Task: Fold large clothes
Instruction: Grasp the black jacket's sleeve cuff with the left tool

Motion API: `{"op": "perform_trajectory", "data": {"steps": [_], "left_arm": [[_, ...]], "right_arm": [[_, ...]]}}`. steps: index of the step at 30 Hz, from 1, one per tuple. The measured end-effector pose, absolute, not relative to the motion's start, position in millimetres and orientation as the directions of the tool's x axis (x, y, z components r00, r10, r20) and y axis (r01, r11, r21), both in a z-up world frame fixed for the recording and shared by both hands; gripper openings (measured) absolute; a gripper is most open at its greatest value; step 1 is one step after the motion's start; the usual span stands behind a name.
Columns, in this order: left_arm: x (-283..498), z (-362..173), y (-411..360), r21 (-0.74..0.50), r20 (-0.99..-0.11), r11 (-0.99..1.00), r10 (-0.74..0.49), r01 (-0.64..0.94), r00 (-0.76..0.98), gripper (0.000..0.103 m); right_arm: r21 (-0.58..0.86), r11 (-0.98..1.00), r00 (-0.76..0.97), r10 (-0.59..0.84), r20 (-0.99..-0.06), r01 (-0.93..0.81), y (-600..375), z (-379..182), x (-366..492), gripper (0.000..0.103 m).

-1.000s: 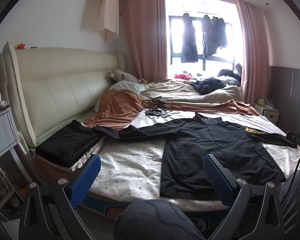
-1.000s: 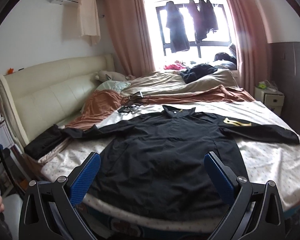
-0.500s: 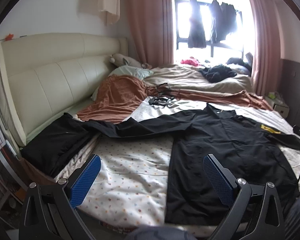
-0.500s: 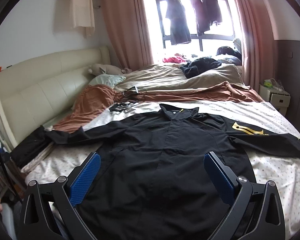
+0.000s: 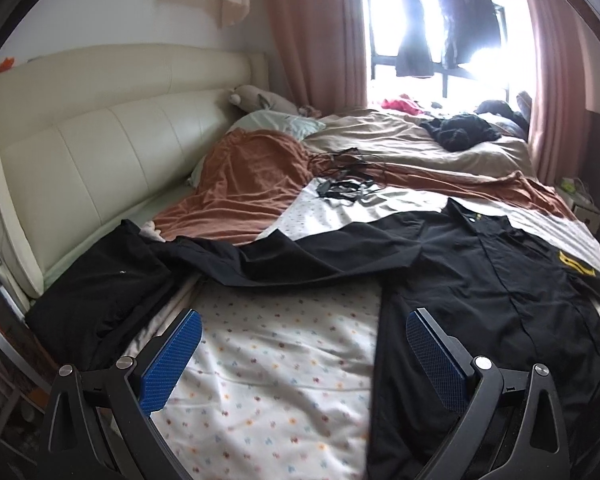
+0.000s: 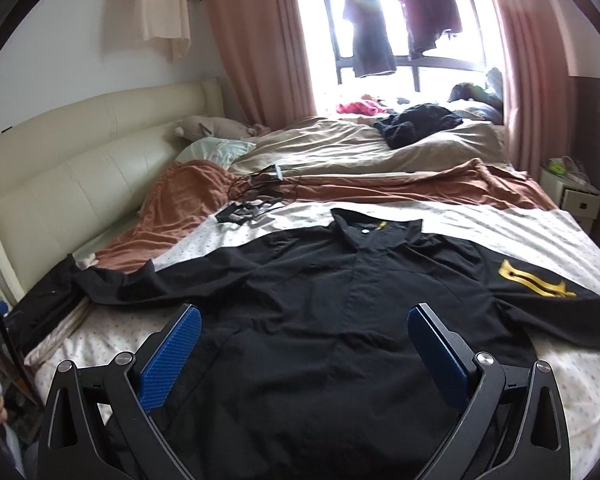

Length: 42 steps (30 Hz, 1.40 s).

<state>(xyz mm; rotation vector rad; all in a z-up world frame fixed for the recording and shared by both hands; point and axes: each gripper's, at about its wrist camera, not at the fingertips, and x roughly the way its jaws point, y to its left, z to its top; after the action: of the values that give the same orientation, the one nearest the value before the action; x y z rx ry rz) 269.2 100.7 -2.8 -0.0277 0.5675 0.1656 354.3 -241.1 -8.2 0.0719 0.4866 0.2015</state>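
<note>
Hovering, gaping right gripper (image 6: 304,344) over shirt (image 6: 320,312).

A black shirt (image 6: 340,320) is seen spread flat, front up, on the dotted sheet (image 6: 580,392) of a bed, collar toward the window (image 6: 400,40), both sleeves stretched out sideways. A yellow emblem (image 6: 534,280) is shown on one sleeve. The right tongs (image 6: 304,340) are held wide apart above the shirt's lower part, nothing gripped between the blue pads (image 6: 172,360). A brown blanket (image 6: 380,190) and tangled cables (image 6: 256,196) are seen beyond the collar.
</note>
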Motion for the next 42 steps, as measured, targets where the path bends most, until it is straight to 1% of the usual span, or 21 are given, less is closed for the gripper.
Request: {"op": "perform_trajectory", "data": {"steps": [7,9,11,12,14,16,17,19,22,24,27,29,30,31,32,33,37,38,40,42], "left_arm": [[308.0,-6.5,134.5,-0.001,-0.552,0.978,0.172,-0.207,0.816,0.102],[319.5,-9.1,145.8,-0.001,-0.561,0.976,0.182,-0.220,0.808,0.097],[332.8,-13.2,158.4,-0.006,-0.580,0.970,0.193,-0.241,0.792,0.089],[342.4,-16.8,169.7,-0.022,-0.595,0.967,0.191,-0.254,0.781,0.087],[357.5,-23.8,188.1,-0.055,-0.624,0.961,0.178,-0.270,0.761,0.079],[373.1,-31.2,205.4,-0.081,-0.652,0.951,0.175,-0.297,0.738,0.074],[380.6,-34.7,212.6,-0.093,-0.663,0.947,0.172,-0.308,0.729,0.070],[392.6,-40.7,223.1,-0.115,-0.678,0.940,0.163,-0.322,0.717,0.067],[415.0,-52.1,243.2,-0.106,-0.711,0.923,0.190,-0.370,0.677,0.067],[424.6,-55.8,260.6,-0.103,-0.723,0.906,0.215,-0.410,0.657,0.066],[433.3,-53.6,289.2,-0.138,-0.729,0.877,0.224,-0.460,0.646,0.066],[437.5,-49.5,302.4,-0.134,-0.731,0.867,0.240,-0.479,0.639,0.066],[441.6,-48.1,310.0,-0.129,-0.735,0.864,0.246,-0.486,0.632,0.066],[446.1,-48.3,317.3,-0.128,-0.743,0.861,0.246,-0.492,0.622,0.066],[451.2,-49.9,323.2,-0.128,-0.752,0.857,0.244,-0.499,0.612,0.066],[455.2,-51.9,328.5,-0.128,-0.761,0.854,0.241,-0.504,0.602,0.066],[469.4,-66.3,348.6,-0.164,-0.793,0.835,0.205,-0.526,0.574,0.066],[473.0,-72.1,356.8,-0.205,-0.797,0.826,0.171,-0.525,0.580,0.066],[479.9,-80.1,367.0,-0.250,-0.794,0.819,0.132,-0.517,0.593,0.066],[487.6,-89.4,373.2,-0.236,-0.812,0.815,0.133,-0.529,0.568,0.066]], "right_arm": [[0.176,0.960,0.834,0.275,-0.478,-0.216,-232.1,-15.3,403.8,0.103],[0.179,0.958,0.827,0.285,-0.484,-0.225,-229.2,-18.8,417.2,0.101],[0.184,0.955,0.817,0.295,-0.497,-0.233,-226.7,-23.7,429.0,0.101],[0.188,0.953,0.809,0.300,-0.505,-0.236,-225.0,-27.2,436.7,0.099],[0.188,0.954,0.800,0.297,-0.521,-0.232,-223.1,-33.9,448.3,0.095],[0.188,0.955,0.789,0.295,-0.539,-0.229,-222.0,-42.0,461.9,0.089],[0.190,0.955,0.784,0.296,-0.546,-0.229,-222.4,-45.8,467.1,0.087],[0.186,0.956,0.770,0.293,-0.566,-0.227,-221.5,-55.6,480.6,0.080],[0.181,0.958,0.749,0.288,-0.597,-0.224,-221.9,-69.8,496.5,0.075],[0.194,0.955,0.734,0.296,-0.612,-0.224,-223.5,-78.8,505.2,0.075],[0.200,0.955,0.716,0.297,-0.632,-0.219,-224.0,-89.2,515.4,0.075],[0.201,0.954,0.708,0.300,-0.640,-0.222,-223.8,-94.7,518.8,0.074],[0.201,0.954,0.703,0.301,-0.645,-0.224,-223.4,-97.8,520.5,0.071],[0.201,0.953,0.699,0.301,-0.649,-0.225,-223.1,-99.8,521.0,0.066],[0.200,0.953,0.690,0.303,-0.658,-0.227,-222.3,-103.2,522.4,0.064],[0.200,0.953,0.683,0.303,-0.664,-0.229,-221.8,-105.9,523.8,0.063],[0.201,0.953,0.667,0.303,-0.681,-0.227,-219.7,-116.3,525.5,0.063],[0.202,0.952,0.661,0.304,-0.686,-0.228,-218.5,-118.9,525.4,0.063],[0.197,0.953,0.656,0.302,-0.692,-0.231,-215.9,-122.6,524.5,0.063],[0.191,0.953,0.653,0.299,-0.696,-0.234,-212.6,-125.6,522.9,0.063]]}}
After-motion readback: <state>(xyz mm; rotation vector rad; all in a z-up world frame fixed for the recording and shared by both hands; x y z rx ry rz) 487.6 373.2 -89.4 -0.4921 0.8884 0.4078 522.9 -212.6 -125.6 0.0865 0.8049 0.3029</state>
